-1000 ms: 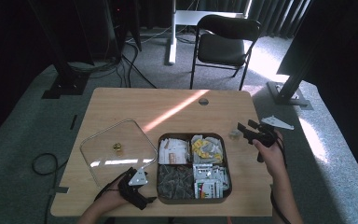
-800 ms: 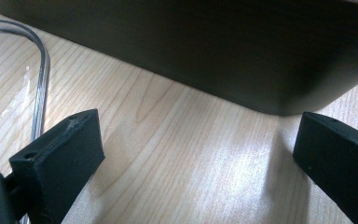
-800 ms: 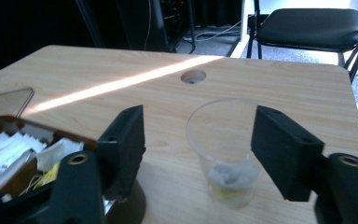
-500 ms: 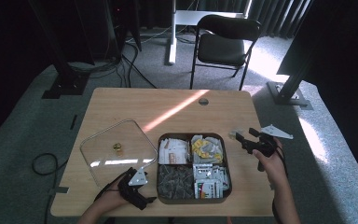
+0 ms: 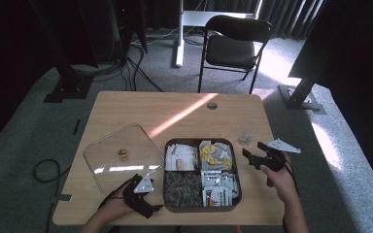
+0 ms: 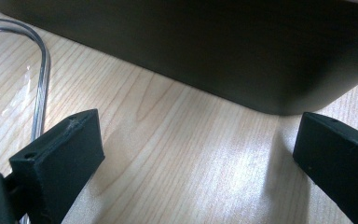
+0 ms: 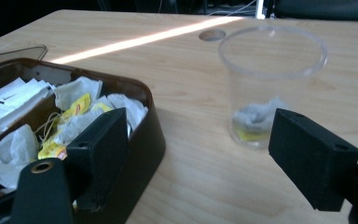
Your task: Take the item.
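Since the earlier frame, our right tongs (image 5: 253, 156) have dropped lower and drawn back from the clear plastic cup (image 5: 245, 139), and their jaws have just been opening, with nothing between them. We now hold them released, just off the 3 o'clock edge of the dark brown four-compartment tray (image 5: 238, 171), with the cup at about 11 o'clock from them, near but apart. In the right gripper view the cup (image 7: 272, 84) stands upright on the light wooden tabletop (image 7: 191, 154), a crumpled tea bag with a yellow tag (image 7: 256, 122) lying at its bottom; the tray's rim (image 7: 151, 126) sits at 9 o'clock, loaded with white and yellow tea bags (image 7: 74, 109).

Our left tongs (image 5: 143, 201) have kept their place at the tabletop's near edge, at 8 o'clock from the tray and 6 o'clock from the clear square lid with a small gold knob (image 5: 121, 153). In the left gripper view their jaws stand wide apart and empty over bare wood (image 6: 182, 158), the tray's dark wall (image 6: 214, 51) across 12 o'clock and the lid's curved clear edge (image 6: 39, 60) at 10 o'clock.

From the high view the tray's four compartments hold white packets (image 5: 180, 156) at upper left, yellow-and-white bags (image 5: 215, 154) at upper right, dark packets (image 5: 182, 187) at lower left and printed sachets (image 5: 217, 187) at lower right. Beyond the tabletop, at 12 o'clock, a black folding chair (image 5: 235, 46) stands on grey carpet.
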The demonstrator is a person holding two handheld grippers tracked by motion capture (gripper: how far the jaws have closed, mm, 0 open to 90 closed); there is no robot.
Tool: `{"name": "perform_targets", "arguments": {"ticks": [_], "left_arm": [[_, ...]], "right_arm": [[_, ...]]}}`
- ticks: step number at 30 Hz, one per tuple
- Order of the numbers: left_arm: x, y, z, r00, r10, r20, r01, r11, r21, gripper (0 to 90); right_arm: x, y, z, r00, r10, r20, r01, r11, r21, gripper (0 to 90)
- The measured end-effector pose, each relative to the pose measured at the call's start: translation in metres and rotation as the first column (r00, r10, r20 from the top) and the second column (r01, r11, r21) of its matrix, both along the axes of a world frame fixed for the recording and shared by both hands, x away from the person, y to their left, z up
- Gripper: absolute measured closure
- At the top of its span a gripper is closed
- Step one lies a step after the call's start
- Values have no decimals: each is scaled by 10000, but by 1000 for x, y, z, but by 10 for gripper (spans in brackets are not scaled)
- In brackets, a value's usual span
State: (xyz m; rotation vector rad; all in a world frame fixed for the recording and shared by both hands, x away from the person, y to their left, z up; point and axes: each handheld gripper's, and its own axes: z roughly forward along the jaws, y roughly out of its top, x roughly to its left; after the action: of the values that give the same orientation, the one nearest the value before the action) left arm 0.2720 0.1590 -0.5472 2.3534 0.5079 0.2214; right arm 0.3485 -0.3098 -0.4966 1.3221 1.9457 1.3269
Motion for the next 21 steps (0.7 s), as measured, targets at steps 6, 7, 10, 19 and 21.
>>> {"name": "perform_targets", "arguments": {"ticks": [6,7,10,19,21], "left_arm": [[0,0,0,10000,4,11,-4,10000,-13,15],[0,0,0,10000,5,7,-5,10000,-14,15],[0,0,0,10000,13,-4,-13,10000,-15,15],[0,0,0,10000,31,-2,-31,10000,-13,15],[0,0,0,10000,30,0,-30,10000,-6,15]], "right_arm": [[-6,-2,-11,9997,27,-252,-29,10000,-86,181],[-7,-3,-13,9996,51,-288,-54,9999,-98,181],[-9,-2,-16,9992,129,-376,-138,9997,-221,176],[-14,-1,-27,9984,212,-530,-229,9993,-312,176],[-16,-1,-29,9979,230,-600,-251,9991,-334,176]]}}
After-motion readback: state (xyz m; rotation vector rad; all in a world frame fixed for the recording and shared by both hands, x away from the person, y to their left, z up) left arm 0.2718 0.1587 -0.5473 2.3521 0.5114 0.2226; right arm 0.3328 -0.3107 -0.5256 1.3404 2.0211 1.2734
